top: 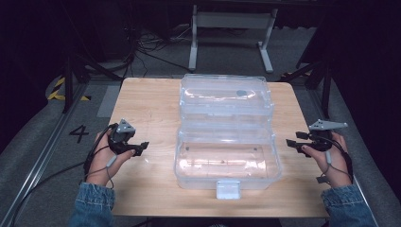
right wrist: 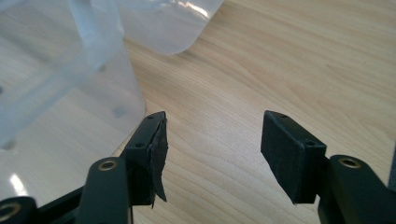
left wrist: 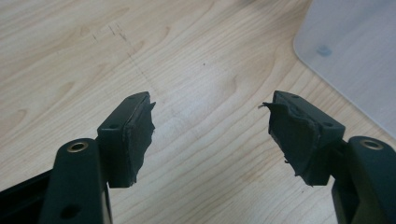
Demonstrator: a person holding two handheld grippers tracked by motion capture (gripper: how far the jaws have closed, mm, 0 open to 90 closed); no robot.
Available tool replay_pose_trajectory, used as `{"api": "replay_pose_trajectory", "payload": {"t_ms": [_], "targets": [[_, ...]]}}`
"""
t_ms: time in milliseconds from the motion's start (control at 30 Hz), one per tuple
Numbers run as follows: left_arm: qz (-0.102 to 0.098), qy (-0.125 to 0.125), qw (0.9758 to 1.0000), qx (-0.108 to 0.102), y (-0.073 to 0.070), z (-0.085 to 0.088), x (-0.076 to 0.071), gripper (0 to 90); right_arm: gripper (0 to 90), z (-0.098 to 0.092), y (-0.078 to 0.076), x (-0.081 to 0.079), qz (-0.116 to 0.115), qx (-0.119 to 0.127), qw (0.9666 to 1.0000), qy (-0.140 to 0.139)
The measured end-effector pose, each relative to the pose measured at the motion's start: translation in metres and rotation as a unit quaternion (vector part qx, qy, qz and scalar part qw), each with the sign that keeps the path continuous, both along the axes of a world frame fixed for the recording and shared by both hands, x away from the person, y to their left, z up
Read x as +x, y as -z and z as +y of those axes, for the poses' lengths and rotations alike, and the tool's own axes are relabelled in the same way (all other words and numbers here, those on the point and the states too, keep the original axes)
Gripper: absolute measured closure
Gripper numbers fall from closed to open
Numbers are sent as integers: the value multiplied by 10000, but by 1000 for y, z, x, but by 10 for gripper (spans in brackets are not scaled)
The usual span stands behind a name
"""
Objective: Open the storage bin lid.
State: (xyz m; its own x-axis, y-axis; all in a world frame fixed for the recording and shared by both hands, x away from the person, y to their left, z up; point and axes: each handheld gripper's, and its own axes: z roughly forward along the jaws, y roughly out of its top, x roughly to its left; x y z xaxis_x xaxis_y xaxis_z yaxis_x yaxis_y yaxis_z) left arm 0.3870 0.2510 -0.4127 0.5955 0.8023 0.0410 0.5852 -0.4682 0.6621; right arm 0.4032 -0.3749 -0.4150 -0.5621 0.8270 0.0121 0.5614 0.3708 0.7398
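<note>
A clear plastic box [top: 228, 161], rounded and glossy, lies open mid-bench [top: 146, 101], lid [top: 226, 94] flat behind it. The left gripper [top: 142, 147] and right gripper [top: 291, 144] flank it, both spread and empty. The gripper views reveal frayed black pads [left wrist: 135, 140] and pale wood grain.

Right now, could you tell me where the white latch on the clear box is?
In the high view the latch hangs at the middle of the box's near wall, at the table's front edge, between the person's two hands.
</note>
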Motion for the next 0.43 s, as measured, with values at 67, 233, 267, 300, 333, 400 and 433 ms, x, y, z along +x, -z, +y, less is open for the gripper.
{"api": "replay_pose_trajectory", "payload": {"t_ms": [67,233,267,300,333,400,433], "targets": [[72,-35,10000,5,5,2,0,313,410,-2,6,2,33,-9,10000,15],[95,-64,9996,240,14,3,2,313,405,-8,17,4,17,126,9998,154],[79,-70,9997,203,15,2,2,313,405,-10,20,4,4,191,9996,195],[79,-29,9997,224,16,1,3,313,406,-12,22,5,-2,227,9994,248],[65,-47,9998,164,17,0,3,313,404,-13,24,5,2,277,9992,304],[-77,-25,9998,161,18,-1,5,313,404,-16,27,5,17,307,9987,404],[-118,-61,9998,121,18,-2,5,312,404,-18,29,5,-23,284,9987,416]]}}
